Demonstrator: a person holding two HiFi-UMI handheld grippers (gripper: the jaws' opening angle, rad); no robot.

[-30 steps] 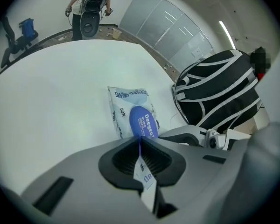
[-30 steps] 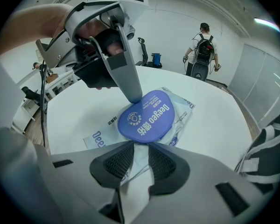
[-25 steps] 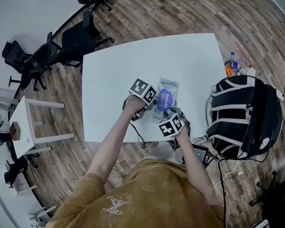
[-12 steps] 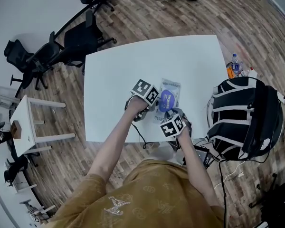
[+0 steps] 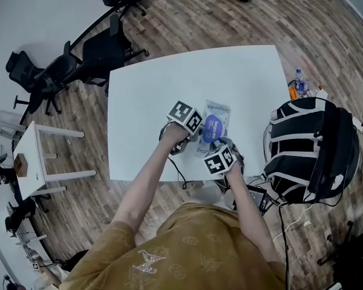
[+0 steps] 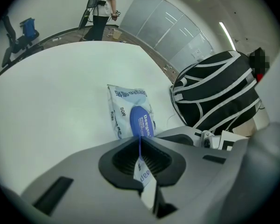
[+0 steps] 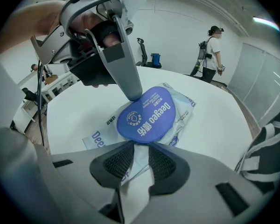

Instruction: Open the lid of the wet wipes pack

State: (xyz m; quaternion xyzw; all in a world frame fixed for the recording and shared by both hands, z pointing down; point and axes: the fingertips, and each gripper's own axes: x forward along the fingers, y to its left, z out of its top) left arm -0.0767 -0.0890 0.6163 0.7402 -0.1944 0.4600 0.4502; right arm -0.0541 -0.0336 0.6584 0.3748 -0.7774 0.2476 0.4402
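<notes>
A black-and-white backpack (image 5: 311, 147) sits just beside the white table (image 5: 169, 83); black office chairs (image 5: 85, 56) stand nearby.

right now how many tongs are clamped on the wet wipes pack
2. The left tongs pinch the blue lid at its edge; the right tongs grip the wet wipes pack at its near end.

"Deegeo" on blue lid (image 7: 147, 115), "80" on wipes pack (image 6: 123, 107)

1. wipes pack (image 5: 216, 115) lying on table (image 5: 163, 89), nr front edge.
2. L gripper (image 5: 195, 131) sitting at left of lid (image 5: 212, 127), R gripper (image 5: 213, 142) at pack's near end.
3. backpack (image 5: 308, 147) standing rt of table; chairs (image 5: 78, 62) standing behind-left.
</notes>
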